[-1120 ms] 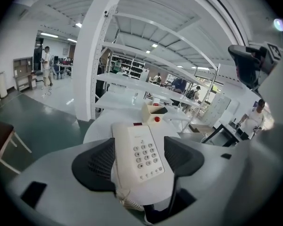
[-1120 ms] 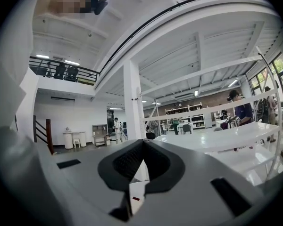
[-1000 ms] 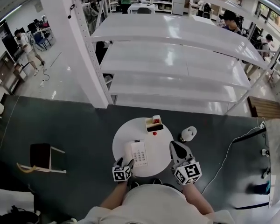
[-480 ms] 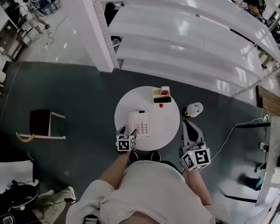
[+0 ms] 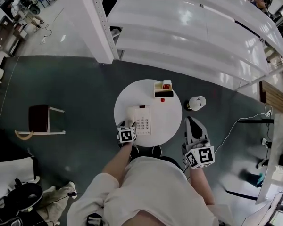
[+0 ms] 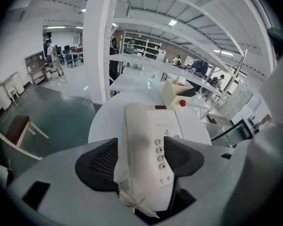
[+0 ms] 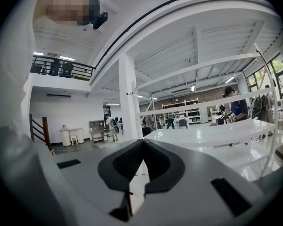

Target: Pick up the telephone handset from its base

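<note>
A cream telephone (image 5: 143, 121) lies on a round white table (image 5: 170, 121), its handset (image 5: 131, 114) resting along the base's left side. My left gripper (image 5: 130, 125) reaches over the table's near edge to the handset's near end. In the left gripper view the handset (image 6: 139, 140) runs between the two black pads of the left gripper (image 6: 140, 160); the jaws stand open around it, the right pad over the keypad (image 6: 161, 149). The coiled cord shows below. My right gripper (image 5: 193, 125) hangs off the table to the right, shut and holding nothing (image 7: 142, 163).
A small cream box (image 5: 163, 89) with a red top and a red ball (image 5: 162, 100) sit at the table's far edge. A white round object (image 5: 196, 102) stands on the floor at right, a dark stool (image 5: 37, 121) at left. White shelving (image 5: 188, 36) rises behind.
My left gripper has moved forward over the table edge, so its jaws now straddle the handset's near end. The right gripper stays off the table. The head view has shifted.
</note>
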Tool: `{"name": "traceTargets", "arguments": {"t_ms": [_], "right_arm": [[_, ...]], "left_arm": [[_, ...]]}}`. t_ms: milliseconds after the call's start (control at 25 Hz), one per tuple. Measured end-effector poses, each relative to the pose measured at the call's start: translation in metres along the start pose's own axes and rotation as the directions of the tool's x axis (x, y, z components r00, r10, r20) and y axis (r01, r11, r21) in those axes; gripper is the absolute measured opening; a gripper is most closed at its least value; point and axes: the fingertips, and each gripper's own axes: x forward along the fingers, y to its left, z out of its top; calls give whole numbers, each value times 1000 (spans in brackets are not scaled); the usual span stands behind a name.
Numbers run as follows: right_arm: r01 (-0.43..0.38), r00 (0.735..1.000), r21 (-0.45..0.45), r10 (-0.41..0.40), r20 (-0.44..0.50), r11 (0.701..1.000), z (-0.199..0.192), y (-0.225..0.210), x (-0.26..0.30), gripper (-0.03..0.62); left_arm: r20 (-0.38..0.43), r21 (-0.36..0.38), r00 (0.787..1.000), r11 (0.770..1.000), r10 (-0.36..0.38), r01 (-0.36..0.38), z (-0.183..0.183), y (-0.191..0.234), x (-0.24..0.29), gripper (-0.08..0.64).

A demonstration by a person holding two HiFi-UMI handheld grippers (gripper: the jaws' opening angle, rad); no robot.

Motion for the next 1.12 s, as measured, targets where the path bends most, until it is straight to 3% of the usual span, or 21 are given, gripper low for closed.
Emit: {"name": "traceTargets", "arguments": {"t_ms": [200,360,600,1120], "right_arm": [[14,1000,7,-14,-2,1000,-1,-6,0,9],[24,1000,3,-24,-8,1000,-4,-10,-3,9],[48,999,30,-47,-23,998,-13,-13,-3,9],[88,996,54,-89,-2,995,-7,-27,-10,9]], "left_arm": [[-23,-17,1000,1000,8,-9,3,-2,13,311],[-34,-102,999,994,32,-36,4,4,21,311],[-75,-136,996,989,38,-48,-7,14,31,310],[-105,-145,994,988,37,-52,-4,10,44,244]]}}
